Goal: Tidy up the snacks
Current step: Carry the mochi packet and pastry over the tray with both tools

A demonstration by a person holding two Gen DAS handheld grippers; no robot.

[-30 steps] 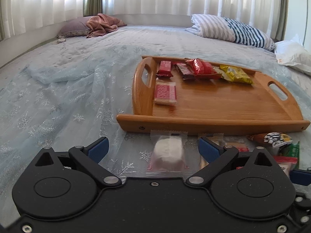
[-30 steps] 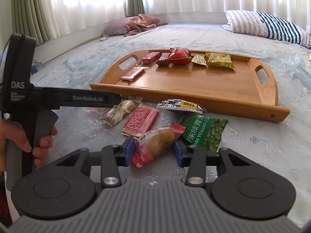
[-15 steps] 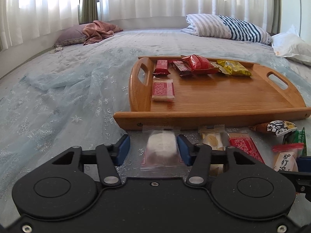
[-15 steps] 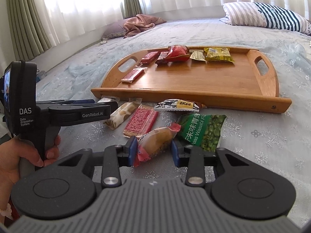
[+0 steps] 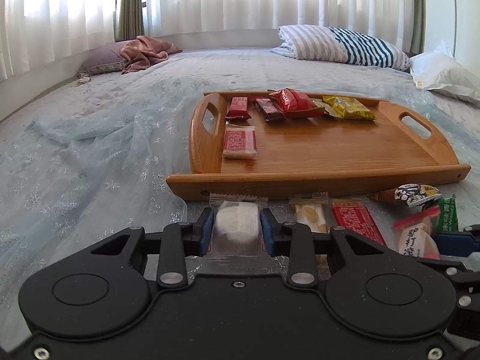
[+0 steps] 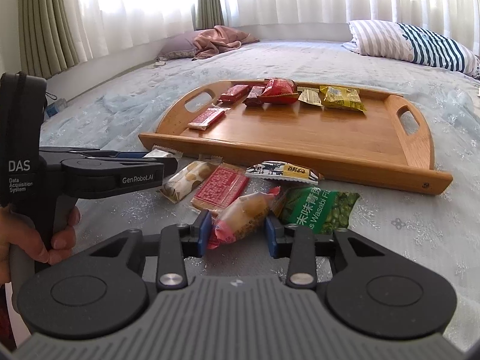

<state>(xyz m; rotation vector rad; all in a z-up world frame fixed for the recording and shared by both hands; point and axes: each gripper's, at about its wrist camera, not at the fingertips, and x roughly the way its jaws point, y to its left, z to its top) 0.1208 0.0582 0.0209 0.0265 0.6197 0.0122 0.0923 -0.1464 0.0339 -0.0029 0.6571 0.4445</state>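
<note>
left tongs (image 5: pixel 237 230): blue pads pressed against both sides of a clear-wrapped white pastry (image 5: pixel 237 222), which lies on the bed (image 5: pixel 90 156) just in front of the wooden tray (image 5: pixel 315 180). right tongs (image 6: pixel 237 231): closed in on a red-ended wrapped pastry (image 6: pixel 244 214); left pad touching, contact at the right pad not clear. pastry sits in the loose pile beside a green wasabi pea bag (image 6: pixel 318 210) and a red cracker pack (image 6: pixel 222 187).

tray holds a row of packets along its far edge plus one red cracker pack; near half bare.

step in hand, as judged: grasp stage, both snacks gripped, neither lifted clear. next move calls for raising each over the tray's near rim and setting it on bare wood. soft wrappers may slip.
</note>
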